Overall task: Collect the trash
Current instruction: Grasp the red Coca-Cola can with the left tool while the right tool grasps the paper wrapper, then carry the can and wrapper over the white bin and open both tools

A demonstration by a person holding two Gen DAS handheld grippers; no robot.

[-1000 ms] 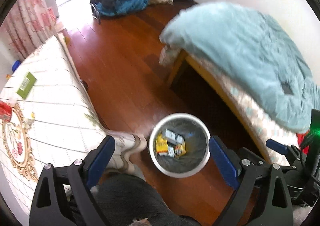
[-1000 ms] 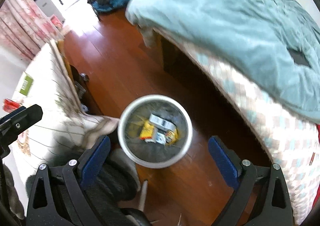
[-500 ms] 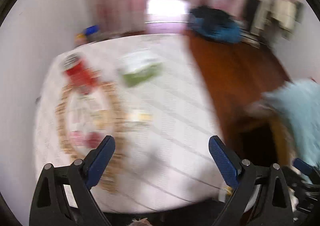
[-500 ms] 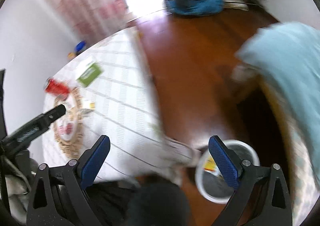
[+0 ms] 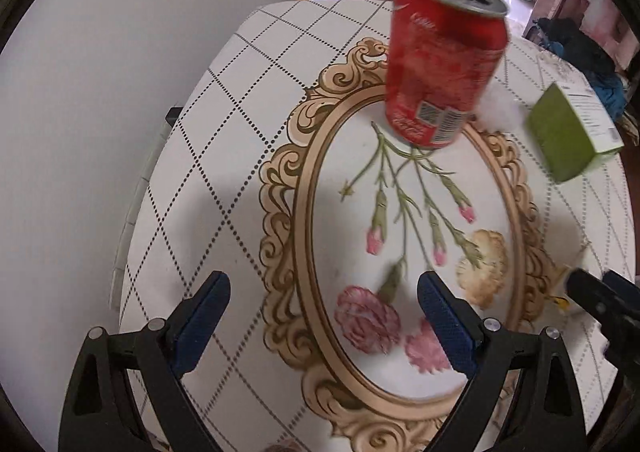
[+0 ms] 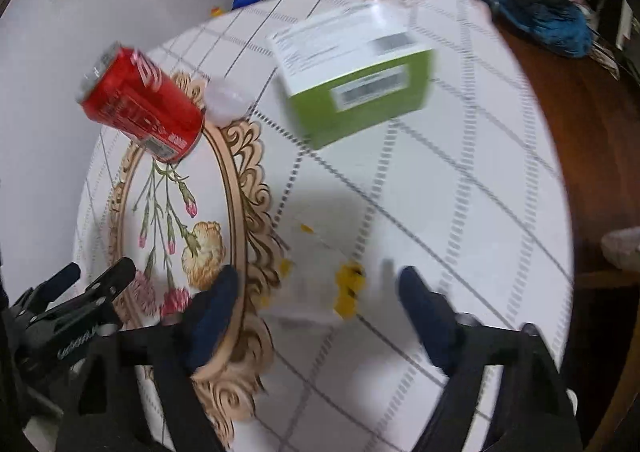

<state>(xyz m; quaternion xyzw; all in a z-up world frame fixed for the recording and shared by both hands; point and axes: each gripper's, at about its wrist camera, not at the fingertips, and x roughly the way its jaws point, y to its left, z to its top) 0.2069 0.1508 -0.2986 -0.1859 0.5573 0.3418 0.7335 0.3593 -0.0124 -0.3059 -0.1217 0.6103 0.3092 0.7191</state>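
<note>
A red soda can [image 5: 442, 55] stands upright on the round table, ahead of my left gripper [image 5: 320, 306], which is open and empty above the tablecloth. It also shows in the right wrist view [image 6: 140, 103]. A green and white box [image 6: 352, 71] lies right of the can, also seen in the left wrist view [image 5: 572, 131]. A white wrapper with yellow print [image 6: 320, 280] lies between the fingers of my open right gripper [image 6: 316, 296]. A small clear plastic piece [image 6: 226, 99] sits next to the can.
The table wears a white checked cloth [image 5: 248, 63] with a gold floral oval. A white wall [image 5: 80, 91] is close on the left. Wooden floor [image 6: 580, 99] and a blue bag [image 6: 536, 15] lie to the right. The right gripper's tip [image 5: 600, 304] shows in the left view.
Both grippers swung away from the bin on the floor to the table. The can, box and wrapper are now close ahead.
</note>
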